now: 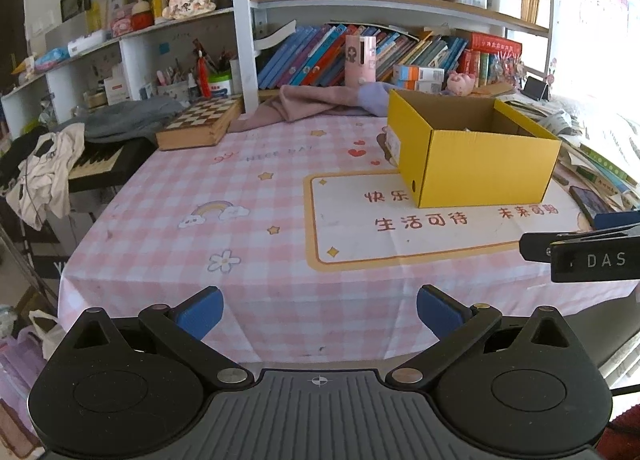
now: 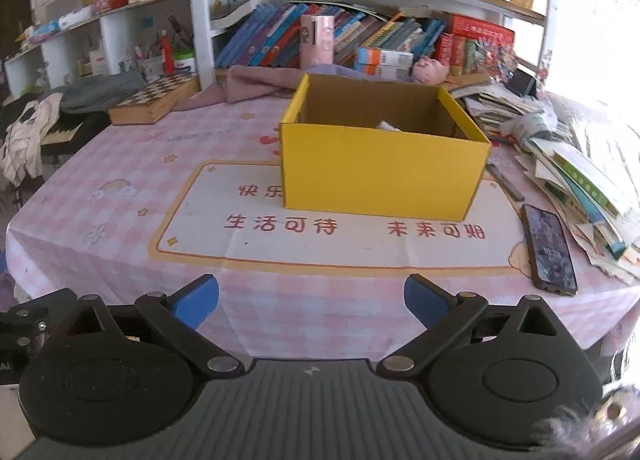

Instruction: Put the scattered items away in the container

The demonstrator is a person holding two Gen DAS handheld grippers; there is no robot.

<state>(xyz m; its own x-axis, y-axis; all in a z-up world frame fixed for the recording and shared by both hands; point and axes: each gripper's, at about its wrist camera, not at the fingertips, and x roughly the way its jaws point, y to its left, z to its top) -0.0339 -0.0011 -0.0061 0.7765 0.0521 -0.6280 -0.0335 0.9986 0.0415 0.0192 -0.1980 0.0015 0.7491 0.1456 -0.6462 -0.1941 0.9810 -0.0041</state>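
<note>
Yellow cardboard is what catches the eye from the left wrist view: the open box [image 1: 476, 155] sits on the pink checked tablecloth [image 1: 192, 195], over toward the right and partly on the printed cream panel. The left gripper [image 1: 319, 312] hangs above the near edge of the table with its blue pads wide apart and nothing between them. The cloth in front of it is bare — no loose items lie there. A dark part of the other tool pokes in from the right edge. From the right wrist view the box [image 2: 380, 175] stands square ahead, and something pale [image 2: 388, 125] shows just over its front wall, so at least one item seems to be inside already; what it is I cannot tell. The right gripper [image 2: 311, 300] is also spread wide and empty, held back over the near table edge. To the right lie a phone [image 2: 550, 250], and beyond it a slumped heap of books and papers [image 2: 580, 179]. The risk, as I judge it, lies on that side: a reach for anything near the heap could nudge the phone toward the table edge or set the papers sliding — and the light box could shift if bumped.
</note>
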